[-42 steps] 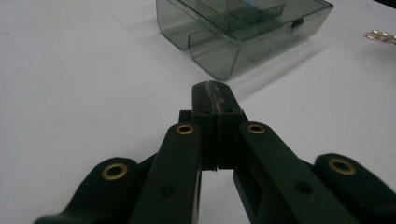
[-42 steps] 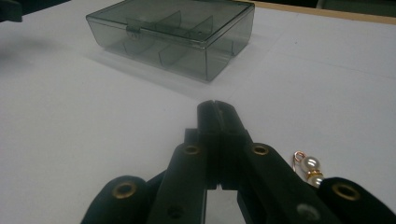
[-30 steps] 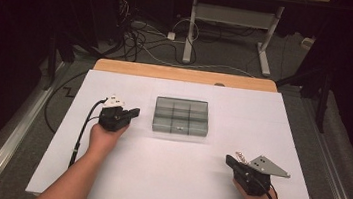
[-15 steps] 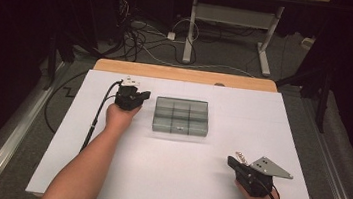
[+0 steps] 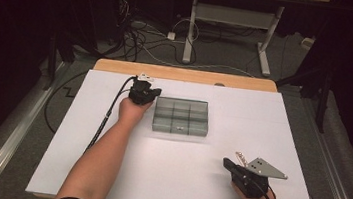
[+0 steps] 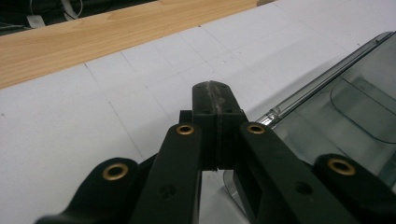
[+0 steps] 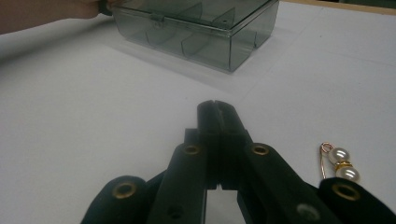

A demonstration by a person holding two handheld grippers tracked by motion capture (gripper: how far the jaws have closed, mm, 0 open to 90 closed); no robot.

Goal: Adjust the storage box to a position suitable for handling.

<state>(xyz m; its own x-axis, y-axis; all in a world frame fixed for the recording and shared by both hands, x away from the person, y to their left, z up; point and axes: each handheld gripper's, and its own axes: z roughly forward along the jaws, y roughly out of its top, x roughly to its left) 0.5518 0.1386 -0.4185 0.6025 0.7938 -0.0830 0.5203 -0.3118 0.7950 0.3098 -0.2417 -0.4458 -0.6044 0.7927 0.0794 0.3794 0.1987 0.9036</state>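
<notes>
Table: white sheet (image 5: 170, 179), dark room behind
Left gripper (image 5: 151, 93): jaws pressed together, has slid up-frame to the box (image 5: 181, 115) corner
Right gripper (image 5: 230, 164): pressed together, idle beside earring (image 7: 342, 164)
Meaning: box lid likely next

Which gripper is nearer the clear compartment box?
Left. The left gripper, jaws shut, sits at the far left corner of the compartment box. The right gripper, also shut, rests well back on the white table, beside a pearl earring.

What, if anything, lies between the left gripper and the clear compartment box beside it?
Nothing visible does. The left gripper, jaws shut, sits right at the far left corner of the compartment box, with bare white table around it. Contact cannot be told.
</notes>
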